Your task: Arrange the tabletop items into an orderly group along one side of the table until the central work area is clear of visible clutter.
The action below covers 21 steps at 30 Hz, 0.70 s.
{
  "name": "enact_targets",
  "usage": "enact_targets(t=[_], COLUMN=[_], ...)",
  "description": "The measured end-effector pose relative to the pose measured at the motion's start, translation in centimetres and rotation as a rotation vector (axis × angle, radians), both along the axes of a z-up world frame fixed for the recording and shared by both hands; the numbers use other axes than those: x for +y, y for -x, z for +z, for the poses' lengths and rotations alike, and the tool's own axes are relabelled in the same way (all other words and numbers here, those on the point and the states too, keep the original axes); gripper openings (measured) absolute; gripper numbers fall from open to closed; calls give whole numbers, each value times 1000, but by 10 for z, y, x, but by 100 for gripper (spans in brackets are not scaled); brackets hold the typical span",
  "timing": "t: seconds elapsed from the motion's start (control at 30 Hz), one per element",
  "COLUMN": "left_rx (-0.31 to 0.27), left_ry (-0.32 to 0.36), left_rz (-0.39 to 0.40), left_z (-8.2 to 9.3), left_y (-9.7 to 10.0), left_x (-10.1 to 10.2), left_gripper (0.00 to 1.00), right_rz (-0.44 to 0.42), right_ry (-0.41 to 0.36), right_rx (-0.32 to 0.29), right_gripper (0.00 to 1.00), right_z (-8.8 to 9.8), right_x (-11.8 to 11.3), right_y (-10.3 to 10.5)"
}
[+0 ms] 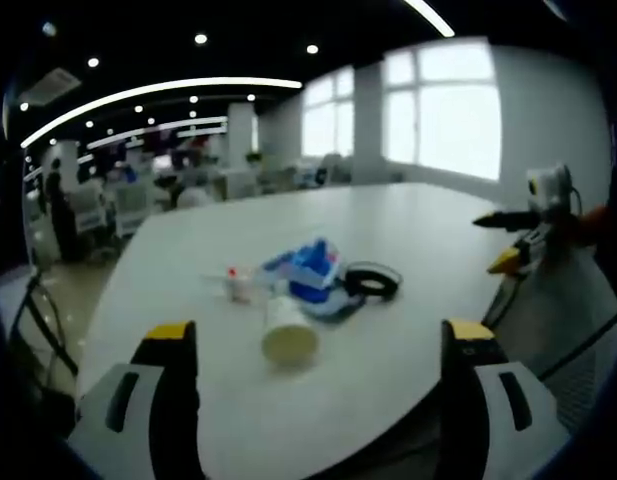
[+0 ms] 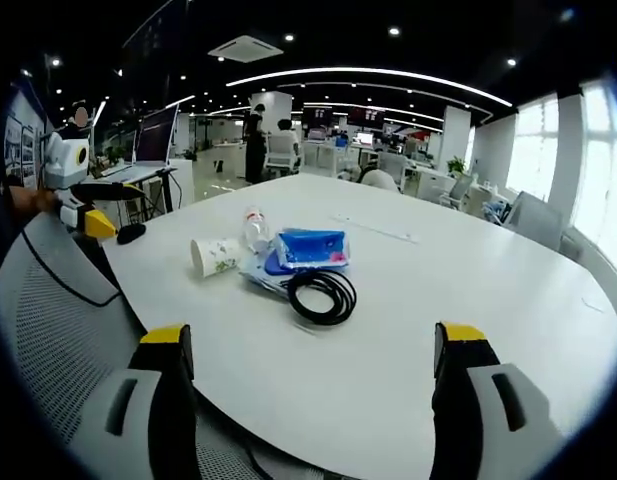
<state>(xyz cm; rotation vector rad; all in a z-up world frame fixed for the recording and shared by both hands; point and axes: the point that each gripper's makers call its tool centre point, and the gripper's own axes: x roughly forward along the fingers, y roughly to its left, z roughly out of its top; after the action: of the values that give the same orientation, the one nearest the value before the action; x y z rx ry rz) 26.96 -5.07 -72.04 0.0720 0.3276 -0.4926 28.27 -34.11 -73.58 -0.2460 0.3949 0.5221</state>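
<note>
The clutter sits in one loose cluster near the middle of the white table [image 2: 468, 300]. A paper cup [image 2: 214, 255] lies on its side, mouth toward the table edge. Just beside it lies a small plastic bottle [image 2: 255, 229], also tipped over. A blue packet [image 2: 310, 248] rests on crumpled wrapping, and a coiled black cable [image 2: 323, 294] lies touching that wrapping on the near side in the right gripper view. In the left gripper view the same group appears from the opposite side: cup [image 1: 289, 338] nearest, bottle [image 1: 238, 284] and cable [image 1: 372, 281] flanking the packet [image 1: 310, 275].

You hold both tools back from the table. Your left gripper [image 1: 318, 380] has its jaws spread wide and holds nothing; your right gripper [image 2: 313, 380] is likewise parted and empty. Each stands well apart from the cluster, on opposite sides of it, which suits approaching the group from either flank.

Judgement: no item is yet lined along an edge; the centre remains cluttered. The toppled cup may roll when nudged.
</note>
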Motion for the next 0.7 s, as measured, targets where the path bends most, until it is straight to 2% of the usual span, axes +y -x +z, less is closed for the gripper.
enact_targets(t=[0.7], left_rx=[-5], left_ry=[-5], left_rz=[0], left_z=[-1], left_y=[0], left_x=[2], left_gripper=[100], right_rz=[0], right_ry=[0], right_rx=[3], right_gripper=[100], right_z=[-1], right_x=[1], right_y=[0])
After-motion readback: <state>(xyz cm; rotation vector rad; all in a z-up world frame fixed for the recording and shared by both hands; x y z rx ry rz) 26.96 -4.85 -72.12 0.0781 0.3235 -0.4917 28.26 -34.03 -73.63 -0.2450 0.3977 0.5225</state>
